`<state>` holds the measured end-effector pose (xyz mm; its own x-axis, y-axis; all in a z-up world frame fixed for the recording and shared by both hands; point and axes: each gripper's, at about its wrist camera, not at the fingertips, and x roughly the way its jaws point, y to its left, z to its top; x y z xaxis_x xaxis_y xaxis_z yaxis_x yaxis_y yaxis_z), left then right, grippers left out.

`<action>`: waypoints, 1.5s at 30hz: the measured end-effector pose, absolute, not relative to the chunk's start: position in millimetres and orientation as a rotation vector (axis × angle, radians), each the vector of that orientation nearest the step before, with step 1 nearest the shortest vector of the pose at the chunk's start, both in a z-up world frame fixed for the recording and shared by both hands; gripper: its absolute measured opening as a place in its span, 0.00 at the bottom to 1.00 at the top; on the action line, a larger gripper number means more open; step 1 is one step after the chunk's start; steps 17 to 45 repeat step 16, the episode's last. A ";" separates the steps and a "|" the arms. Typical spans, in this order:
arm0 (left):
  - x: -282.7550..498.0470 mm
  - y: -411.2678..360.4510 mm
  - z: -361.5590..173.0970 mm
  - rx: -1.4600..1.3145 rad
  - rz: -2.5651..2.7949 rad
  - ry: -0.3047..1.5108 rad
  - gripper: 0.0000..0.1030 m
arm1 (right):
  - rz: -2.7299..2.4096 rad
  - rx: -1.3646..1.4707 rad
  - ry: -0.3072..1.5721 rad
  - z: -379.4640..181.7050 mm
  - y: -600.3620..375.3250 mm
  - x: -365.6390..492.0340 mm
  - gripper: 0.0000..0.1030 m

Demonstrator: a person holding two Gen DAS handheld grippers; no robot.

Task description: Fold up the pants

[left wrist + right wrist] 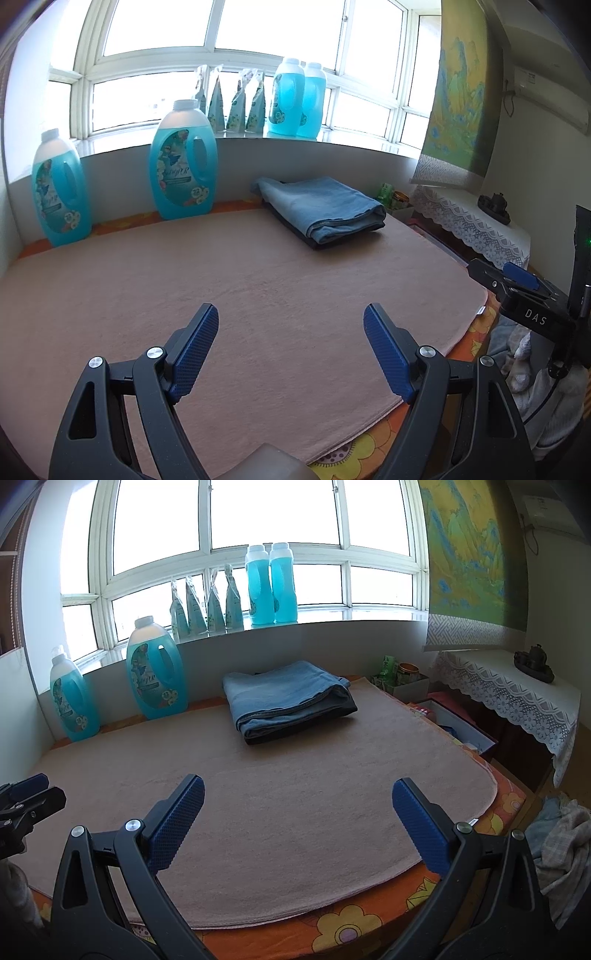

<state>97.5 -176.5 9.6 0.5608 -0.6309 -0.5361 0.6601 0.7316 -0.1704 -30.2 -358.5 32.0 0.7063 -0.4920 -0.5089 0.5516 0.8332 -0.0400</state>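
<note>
A folded pair of blue denim pants (325, 208) lies on a darker folded garment at the far side of the pink mat (240, 288); the pants show in the right wrist view too (284, 698). My left gripper (291, 325) is open and empty above the mat's near part, far short of the pants. My right gripper (297, 797) is open and empty, also above the near part of the mat (295, 812). The right gripper shows at the right edge of the left wrist view (517, 280).
Two big blue detergent bottles (183, 162) stand at the mat's far left edge, more bottles and pouches on the windowsill (271, 587). A lace-covered side table (517, 694) and open boxes (454, 723) stand right. A heap of clothes (557, 834) lies low right.
</note>
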 end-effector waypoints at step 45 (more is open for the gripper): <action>97.7 -177.5 4.5 0.040 -0.775 0.600 0.79 | -0.572 0.125 0.543 27.6 -361.5 -28.5 1.00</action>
